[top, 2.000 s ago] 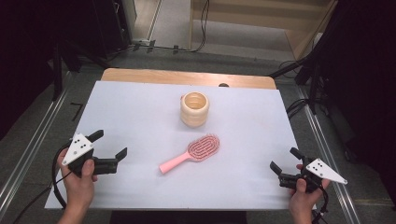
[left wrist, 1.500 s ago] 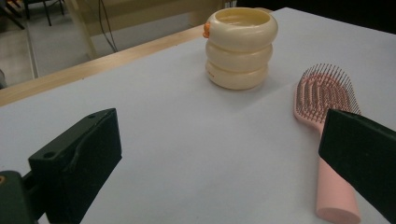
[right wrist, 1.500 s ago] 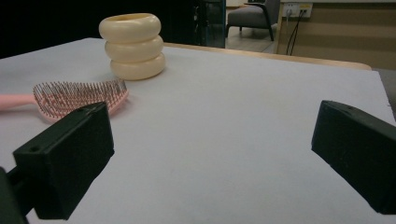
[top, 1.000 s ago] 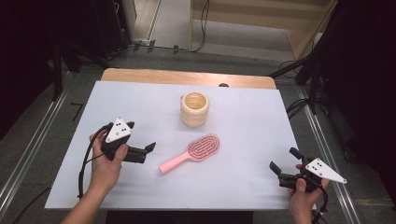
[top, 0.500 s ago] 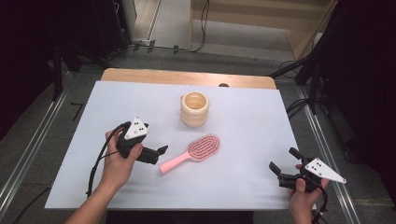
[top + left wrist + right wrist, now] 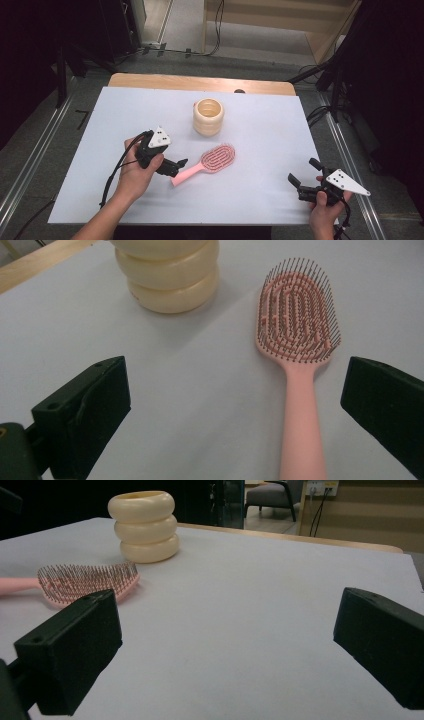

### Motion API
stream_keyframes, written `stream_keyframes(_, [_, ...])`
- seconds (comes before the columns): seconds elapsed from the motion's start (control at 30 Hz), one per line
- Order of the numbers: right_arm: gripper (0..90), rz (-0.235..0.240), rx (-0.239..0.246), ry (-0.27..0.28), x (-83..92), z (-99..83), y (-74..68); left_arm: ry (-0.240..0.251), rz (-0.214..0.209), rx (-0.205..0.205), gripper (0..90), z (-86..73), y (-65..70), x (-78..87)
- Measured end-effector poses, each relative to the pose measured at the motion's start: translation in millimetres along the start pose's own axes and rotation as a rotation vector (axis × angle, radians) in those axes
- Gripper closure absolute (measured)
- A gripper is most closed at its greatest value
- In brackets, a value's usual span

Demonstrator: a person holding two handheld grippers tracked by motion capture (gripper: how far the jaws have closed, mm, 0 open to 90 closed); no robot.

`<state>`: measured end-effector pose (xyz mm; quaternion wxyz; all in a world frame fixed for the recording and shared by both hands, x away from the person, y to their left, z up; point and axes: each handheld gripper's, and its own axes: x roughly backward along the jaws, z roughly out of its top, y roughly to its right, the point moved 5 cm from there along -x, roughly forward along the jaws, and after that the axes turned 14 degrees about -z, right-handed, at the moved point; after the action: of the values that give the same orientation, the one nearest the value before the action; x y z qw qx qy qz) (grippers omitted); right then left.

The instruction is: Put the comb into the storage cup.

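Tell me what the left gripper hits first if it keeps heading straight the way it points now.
Probably the pink hairbrush: the open left gripper already has the handle between its jaws, toward the right one. The cream ringed cup stands farther off, to the side.

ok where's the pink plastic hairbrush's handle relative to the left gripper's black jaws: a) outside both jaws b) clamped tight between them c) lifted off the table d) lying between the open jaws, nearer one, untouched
d: in the left gripper view the pink plastic hairbrush lies flat on the white table between the left gripper's wide-open jaws, nearer one, touching neither.
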<state>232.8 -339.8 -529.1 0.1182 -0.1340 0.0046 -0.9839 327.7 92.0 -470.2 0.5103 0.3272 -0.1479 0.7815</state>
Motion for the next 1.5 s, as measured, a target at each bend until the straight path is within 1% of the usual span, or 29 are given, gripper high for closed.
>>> stream_keyframes(0.17, [0.0,0.002,0.001,-0.001,-0.2,-0.1,-0.2,-0.059,-0.011,-0.007,0.0,0.7,5.6,-10.0])
stream_keyframes(0.37, [0.0,0.003,0.008,-0.001,-0.7,-0.1,-0.2,-0.108,-0.022,-0.011,0.0,2.2,10.3,-20.7])
stream_keyframes(0.53, [0.0,0.004,0.009,-0.001,-0.7,-0.1,-0.3,-0.138,-0.029,-0.016,0.0,4.3,14.1,-27.2])
stream_keyframes(0.6, [0.0,0.005,0.010,-0.001,-0.8,-0.1,-0.3,-0.155,-0.036,-0.023,0.0,4.9,15.2,-29.4])
stream_keyframes(0.63, [0.0,0.007,0.009,-0.002,-0.7,-0.1,-0.6,-0.163,-0.034,-0.020,0.1,5.0,16.1,-30.5])
stream_keyframes(0.7, [0.0,0.006,0.010,-0.001,-0.7,-0.1,-0.4,-0.181,-0.021,-0.028,3.2,5.2,16.6,-32.3])
stream_keyframes(0.93, [0.0,0.009,0.008,-0.005,-0.6,-0.3,-1.0,-0.224,-0.026,-0.037,3.5,4.9,20.2,-39.4])
stream_keyframes(0.97, [0.0,0.010,0.008,-0.005,-0.6,-0.3,-1.0,-0.233,-0.027,-0.033,3.5,4.5,20.8,-40.1])
stream_keyframes(1.17, [0.0,0.010,0.008,-0.007,-0.8,-0.4,-1.2,-0.312,-0.023,-0.041,3.5,2.6,23.2,-47.6])
stream_keyframes(1.33, [0.0,0.009,0.008,-0.007,-1.0,-0.5,-1.1,-0.345,-0.057,-0.039,3.5,1.0,26.1,-52.1])
stream_keyframes(1.37, [0.0,0.008,0.010,-0.010,-1.0,-0.6,-1.2,-0.348,-0.060,-0.034,3.5,0.4,26.9,-53.5])
stream_keyframes(1.43, [0.0,0.008,0.010,-0.010,-1.1,-0.6,-1.3,-0.371,-0.067,-0.039,3.6,-0.9,27.8,-55.8])
stream_keyframes(1.47, [0.0,0.008,0.009,-0.007,-1.3,-0.5,-1.1,-0.385,-0.067,-0.042,5.4,-1.5,28.5,-56.8])
stream_keyframes(1.5, [0.0,0.008,0.008,-0.007,-1.3,-0.4,-1.1,-0.384,-0.068,-0.036,6.7,-1.9,29.5,-58.4])
